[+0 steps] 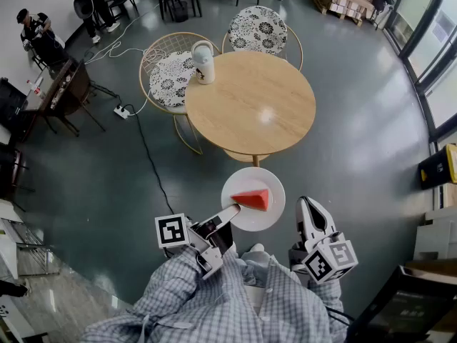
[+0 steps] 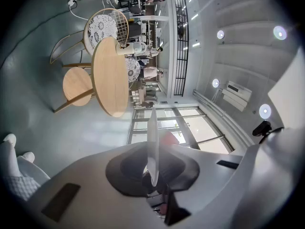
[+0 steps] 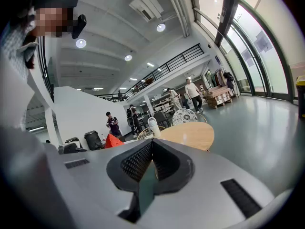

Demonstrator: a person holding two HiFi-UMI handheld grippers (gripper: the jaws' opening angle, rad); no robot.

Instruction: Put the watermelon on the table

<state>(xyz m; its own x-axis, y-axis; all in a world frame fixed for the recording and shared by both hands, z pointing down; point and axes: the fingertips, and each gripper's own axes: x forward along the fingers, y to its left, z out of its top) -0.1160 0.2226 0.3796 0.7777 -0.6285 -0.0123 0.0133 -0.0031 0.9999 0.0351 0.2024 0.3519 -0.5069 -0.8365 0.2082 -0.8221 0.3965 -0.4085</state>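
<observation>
The floor (image 1: pixel 357 156) is smooth, dark grey-green and a little shiny. On it stands a round wooden table (image 1: pixel 250 102), with two wire chairs (image 1: pixel 170 77) at its far side, each with a black-and-white patterned cushion (image 1: pixel 258 28). A white power strip (image 1: pixel 123 111) lies on the floor to the left. Tall windows (image 3: pixel 271 56) line the right side. Round ceiling lamps (image 3: pixel 80 43) are lit, and a dark railing (image 3: pixel 162 73), probably of an upper gallery, crosses the far end.

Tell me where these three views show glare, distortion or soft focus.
Head view: a bright glare spot on the round table, and fisheye curves the room's edges. Left gripper view: rolled sideways; the plate, edge-on near the lens, and the watermelon beside it look soft. Right gripper view: window frames bow, ceiling lamps bloom.
</observation>
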